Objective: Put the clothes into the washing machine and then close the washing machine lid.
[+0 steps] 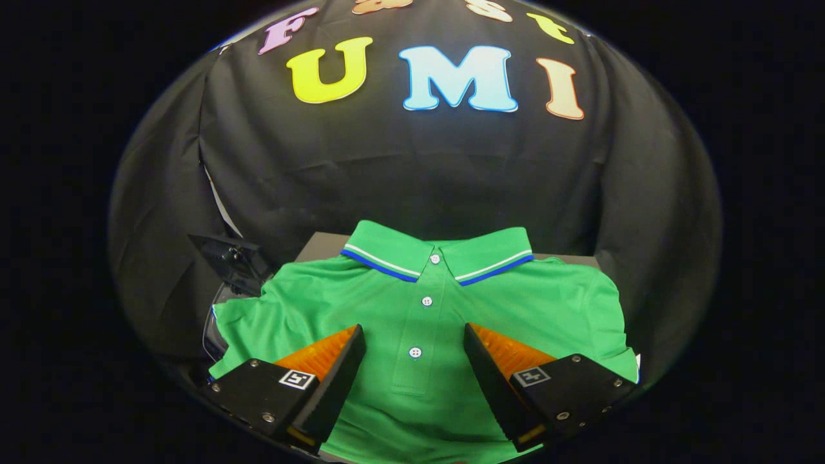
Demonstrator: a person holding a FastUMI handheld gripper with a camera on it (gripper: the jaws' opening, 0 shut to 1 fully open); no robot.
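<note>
- Gripper view: a green polo shirt lies spread out, front side up, on a grey worktop, and it covers most of that surface.
- The shirt's collar sits at the far end, near the black cloth wall; it is edged with white and blue stripes.
- A row of white buttons runs down the middle of the shirt from the collar toward the near side, and all look fastened.
- The left sleeve spreads out to the left, with some creases in the cloth beside it; the right sleeve reaches out to the right.
- The gripper hangs over the near part of the shirt with its fingers wide apart and nothing held between them.
- The left finger shows over the shirt's left chest and the right finger over its right chest; the button strip lies in the gap between the two.
- I cannot tell whether the fingertips touch the cloth or stay just above it.
- To the far left of the shirt, beside the left sleeve, a dark angular object stands at the worktop's edge; what it is I cannot tell.
- Only a narrow strip of the worktop is bare, at the far side behind the collar.
</note>
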